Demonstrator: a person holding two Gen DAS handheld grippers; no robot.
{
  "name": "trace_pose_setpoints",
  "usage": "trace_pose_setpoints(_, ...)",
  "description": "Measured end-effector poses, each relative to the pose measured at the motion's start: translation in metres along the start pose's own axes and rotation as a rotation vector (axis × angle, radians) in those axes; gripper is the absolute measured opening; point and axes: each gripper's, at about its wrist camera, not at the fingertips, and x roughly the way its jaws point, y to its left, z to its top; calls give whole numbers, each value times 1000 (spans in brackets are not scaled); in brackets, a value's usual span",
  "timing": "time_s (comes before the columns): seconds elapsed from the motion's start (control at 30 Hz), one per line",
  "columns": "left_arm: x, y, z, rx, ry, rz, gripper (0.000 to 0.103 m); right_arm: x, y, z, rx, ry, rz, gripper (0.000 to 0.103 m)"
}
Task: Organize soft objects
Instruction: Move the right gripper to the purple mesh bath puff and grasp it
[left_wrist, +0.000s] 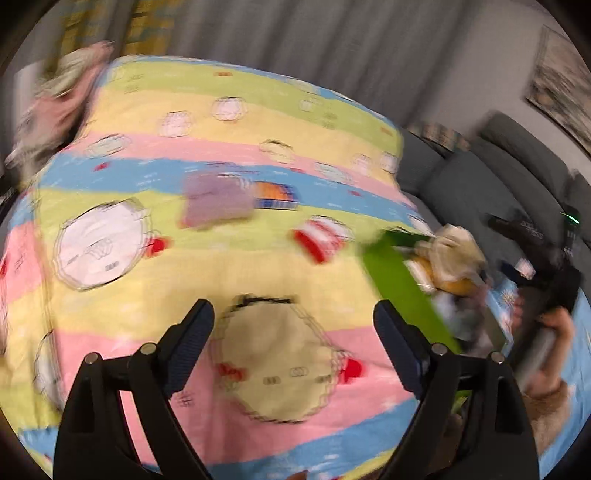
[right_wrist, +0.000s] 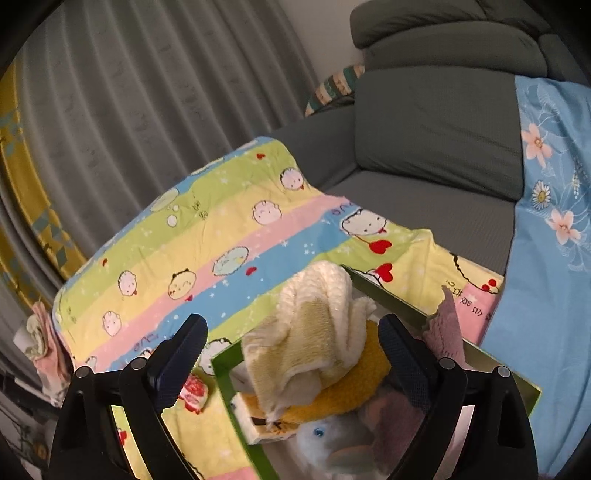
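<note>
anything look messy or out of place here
The green-rimmed box is overfull: a cream and yellow towel heaps above its rim, and a mauve knitted cloth pokes over the far edge. A purple cloth lies loose on the striped cartoon quilt.

A box (right_wrist: 373, 295) packed with soft things stands near the right edge of a quilt (right_wrist: 207, 236) spread over a sofa (right_wrist: 436, 140). A folded towel (right_wrist: 314, 332) lies on top of the pile in the box, a cloth (right_wrist: 445, 325) hanging over its far rim. A small folded cloth (left_wrist: 218, 201) lies alone mid-quilt, and crumpled clothes (left_wrist: 66, 96) sit at the far left corner.
</note>
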Motion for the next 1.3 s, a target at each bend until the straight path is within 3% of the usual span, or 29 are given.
trace_pose_setpoints(0.2,1,69,-14,-163,-38,134,87,-26,34,-14,-82,-63,10,94)
trace_pose_setpoints(0.33,-4,98,-14,-255,-22,116,87,-39,72,-31,-203,-104,16,95)
trace_pose_setpoints(0.4,-11,104,-11,-254,-44,166,87,-41,93,-43,-255,-89,63,95)
trace_pose_setpoints(0.53,-24,114,-11,-244,-64,250,87,-20,133,-72,-315,44,211,95)
trace_pose_setpoints(0.63,-29,125,-13,-261,-60,257,87,24,167,-103,-320,262,252,95)
trace_pose_setpoints(0.73,-34,132,-14,-273,-61,261,87,61,200,-132,-352,409,285,95)
trace_pose_setpoints(0.87,-35,134,-12,-286,-57,180,87,118,250,-156,-319,569,262,95)
trace_pose_setpoints(0.97,-36,131,-11,-240,-50,230,87,158,283,-166,-301,618,230,95)
trace_pose_setpoints(1.17,-42,142,-13,-243,-46,227,87,196,310,-169,-299,522,132,95)
trace_pose_setpoints(1.2,-42,143,-13,-243,-45,231,87,200,310,-168,-292,517,126,92)
trace_pose_setpoints(1.3,-44,144,-13,-242,-47,235,87,216,303,-167,-252,502,69,64)
